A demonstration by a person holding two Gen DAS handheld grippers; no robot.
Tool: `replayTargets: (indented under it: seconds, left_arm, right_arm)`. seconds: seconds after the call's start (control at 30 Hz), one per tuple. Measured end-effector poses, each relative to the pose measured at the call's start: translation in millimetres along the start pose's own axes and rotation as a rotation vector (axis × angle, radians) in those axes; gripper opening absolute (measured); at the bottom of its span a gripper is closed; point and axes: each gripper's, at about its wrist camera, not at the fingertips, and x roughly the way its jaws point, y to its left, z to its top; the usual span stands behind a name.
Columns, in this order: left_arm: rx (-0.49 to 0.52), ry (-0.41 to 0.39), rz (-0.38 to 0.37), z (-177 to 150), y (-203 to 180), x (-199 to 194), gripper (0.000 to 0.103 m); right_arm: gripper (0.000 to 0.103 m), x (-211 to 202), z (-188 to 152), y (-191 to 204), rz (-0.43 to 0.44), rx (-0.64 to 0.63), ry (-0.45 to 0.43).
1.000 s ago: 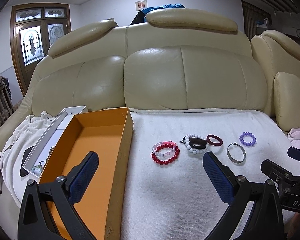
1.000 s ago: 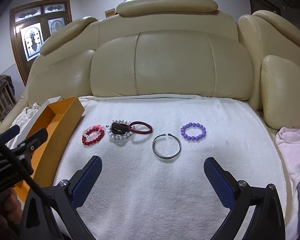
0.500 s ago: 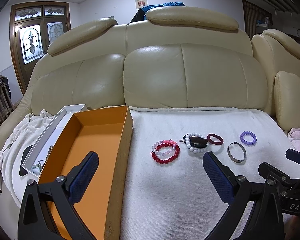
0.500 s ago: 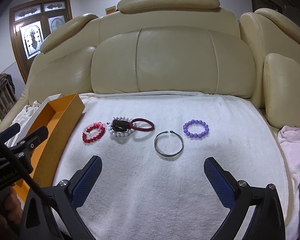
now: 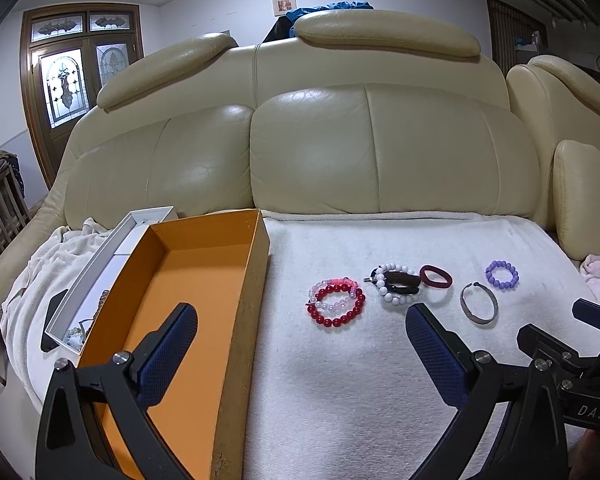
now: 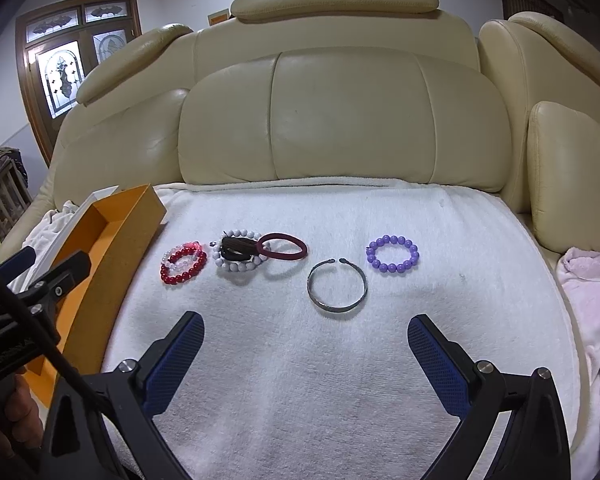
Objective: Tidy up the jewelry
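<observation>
jewelry in row on white towel (image 6: pixel 300 360) over cream sofa seat, beside empty orange cardboard box (image 5: pixel 204 280). left gripper (image 5: pixel 300 340) and right gripper (image 6: pixel 304 344) both spread wide, holding nothing. risk: thin open silver metal bangle (image 6: pixel 337 285) lies flat, pads may skid off; white bead bracelet (image 6: pixel 240 266) tangled with dark maroon hair tie (image 6: pixel 283 246), may drag along.

Left gripper (image 5: pixel 300 344), right gripper (image 6: pixel 305 346): jaws spread wide, nothing held.

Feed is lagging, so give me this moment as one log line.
left gripper: open, empty | right gripper: open, empty | bracelets on towel | orange box: empty
</observation>
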Motion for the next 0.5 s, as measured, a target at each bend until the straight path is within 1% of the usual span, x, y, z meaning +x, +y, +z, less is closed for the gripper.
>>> replayTargets:
  seconds: [0.23,0.3,0.37,0.43,0.5]
  left_arm:
    - [-0.005,0.031,0.013,1,5,16,0.103]
    - [-0.016,0.049,0.019,3,11,24,0.103]
    - [-0.037,0.059,0.030,5,19,31,0.103]
    - [-0.057,0.068,0.038,7,26,37,0.103]
    - [-0.074,0.079,0.047,8,32,43,0.103]
  right_arm:
    - [0.103,18,-2,-7,-0.005,0.009,0.036]
    - [0.101,28,-3,-12,-0.005,0.023,0.058]
    - [0.095,41,-4,-20,-0.001,0.046,0.097]
    - [0.092,53,-5,-28,0.002,0.081,0.133]
    - [0.091,65,-3,-34,0.000,0.115,0.158]
